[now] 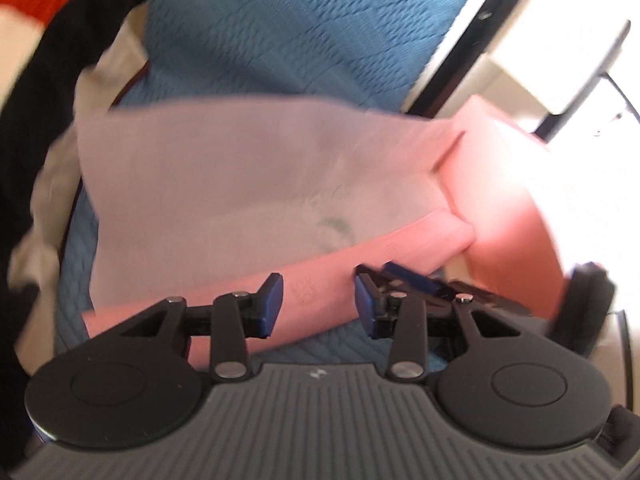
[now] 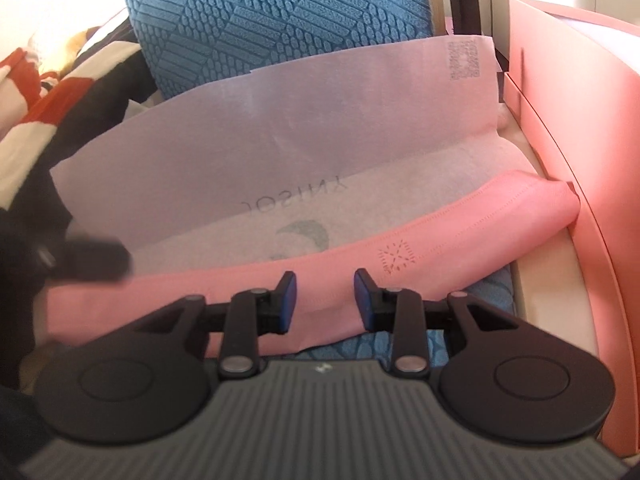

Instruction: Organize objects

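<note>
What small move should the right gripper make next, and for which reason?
Probably it should close on the pink bag. The right gripper has its jaws apart with the bag's edge between them, pads seemingly not pressing, while the tissue paper still stands loose above the bag.

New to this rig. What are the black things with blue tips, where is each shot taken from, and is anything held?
No robot arm: a person holds a pair of tongs in each hand, each with a fisheye camera looking along its fingers. One picture shows the left tongs, the other the right tongs. Both sit over a pink fabric bag lying on a blue textured cushion, with translucent wrapping paper rising out of it. A pink box stands to the right, striped clothing to the left. Both pairs of jaws stand apart, the bag's edge between them; nothing looks gripped.
</note>
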